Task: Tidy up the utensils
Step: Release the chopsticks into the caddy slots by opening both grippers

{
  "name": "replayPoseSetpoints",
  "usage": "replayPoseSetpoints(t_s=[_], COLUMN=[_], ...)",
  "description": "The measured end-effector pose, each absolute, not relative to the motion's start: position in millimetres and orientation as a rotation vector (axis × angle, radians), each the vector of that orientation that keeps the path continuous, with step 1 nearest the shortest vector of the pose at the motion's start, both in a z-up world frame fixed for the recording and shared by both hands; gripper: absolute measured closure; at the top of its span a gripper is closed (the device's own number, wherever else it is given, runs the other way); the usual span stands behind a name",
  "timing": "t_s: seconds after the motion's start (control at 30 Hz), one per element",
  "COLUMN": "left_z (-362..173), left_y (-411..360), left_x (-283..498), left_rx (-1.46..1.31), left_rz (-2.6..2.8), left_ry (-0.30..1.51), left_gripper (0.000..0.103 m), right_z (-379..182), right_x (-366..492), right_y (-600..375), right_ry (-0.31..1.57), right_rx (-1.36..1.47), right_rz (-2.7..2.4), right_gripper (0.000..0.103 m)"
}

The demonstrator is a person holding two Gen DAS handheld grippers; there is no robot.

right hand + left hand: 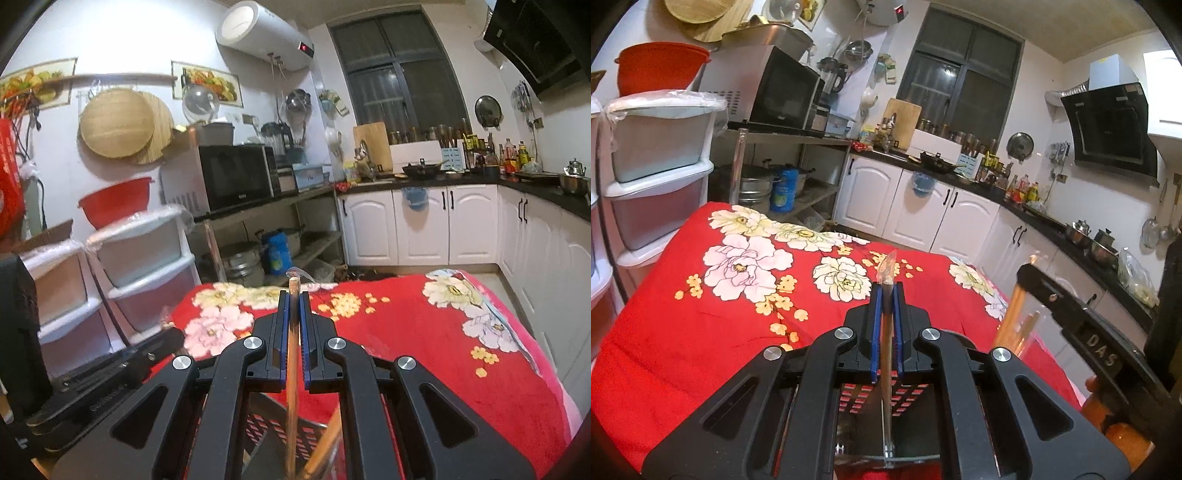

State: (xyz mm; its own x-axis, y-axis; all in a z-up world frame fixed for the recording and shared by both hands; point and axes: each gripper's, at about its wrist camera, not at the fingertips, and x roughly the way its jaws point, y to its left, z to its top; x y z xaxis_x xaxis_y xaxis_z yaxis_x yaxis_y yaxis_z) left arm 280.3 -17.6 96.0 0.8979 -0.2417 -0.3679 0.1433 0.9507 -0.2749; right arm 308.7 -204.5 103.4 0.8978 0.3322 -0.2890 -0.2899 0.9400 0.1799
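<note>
My left gripper (pixel 887 291) is shut on a pair of wooden chopsticks in a clear plastic sleeve (pixel 886 273), held upright over a slotted utensil holder (pixel 886 398) below the fingers. My right gripper (pixel 294 297) is shut on another wrapped wooden chopstick (pixel 293 369), upright over the same slotted holder (pixel 273 428). A further chopstick (pixel 327 443) leans in the holder. The right gripper shows at the right of the left wrist view (pixel 1027 273), holding chopsticks (pixel 1012 317). The left gripper's body shows at the left of the right wrist view (pixel 110 380).
The table wears a red cloth with flower print (pixel 701 332). White plastic drawer units (pixel 653 192) stand left of the table. A metal shelf with a microwave (pixel 783 92) and pots is behind. White cabinets and a dark countertop (pixel 997 188) run along the far wall.
</note>
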Motion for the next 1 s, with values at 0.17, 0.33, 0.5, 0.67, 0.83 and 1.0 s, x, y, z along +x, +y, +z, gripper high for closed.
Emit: replayPoseSetpoints(t_s=[0.17, 0.33, 0.5, 0.67, 0.83, 1.0], left_z=[92, 89, 86, 84, 87, 89], left_y=[-21, -24, -25, -26, -24, -18], left_x=[282, 281, 278, 274, 266, 257], left_rx=[-0.244, -0.247, -0.254, -0.268, -0.279, -0.292], left_rz=[-0.225, -0.235, -0.25, -0.262, -0.275, -0.283], left_ry=[0.445, 0.478, 0.508, 0.541, 0.556, 0.571], left_gripper=[0.101, 0.101, 0.093, 0.088, 0.076, 0.066], right_z=[95, 88, 85, 81, 79, 80], right_x=[307, 300, 292, 289, 284, 279], right_y=[-210, -219, -229, -237, -239, -239], right_ry=[0.368, 0.406, 0.422, 0.442, 0.466, 0.475], right_rx=[0.149, 0.173, 0.178, 0.191, 0.195, 0.199], right_rz=[0.318, 0.31, 0.299, 0.293, 0.302, 0.317], right_gripper=[0.097, 0.096, 0.095, 0.094, 0.089, 0.077])
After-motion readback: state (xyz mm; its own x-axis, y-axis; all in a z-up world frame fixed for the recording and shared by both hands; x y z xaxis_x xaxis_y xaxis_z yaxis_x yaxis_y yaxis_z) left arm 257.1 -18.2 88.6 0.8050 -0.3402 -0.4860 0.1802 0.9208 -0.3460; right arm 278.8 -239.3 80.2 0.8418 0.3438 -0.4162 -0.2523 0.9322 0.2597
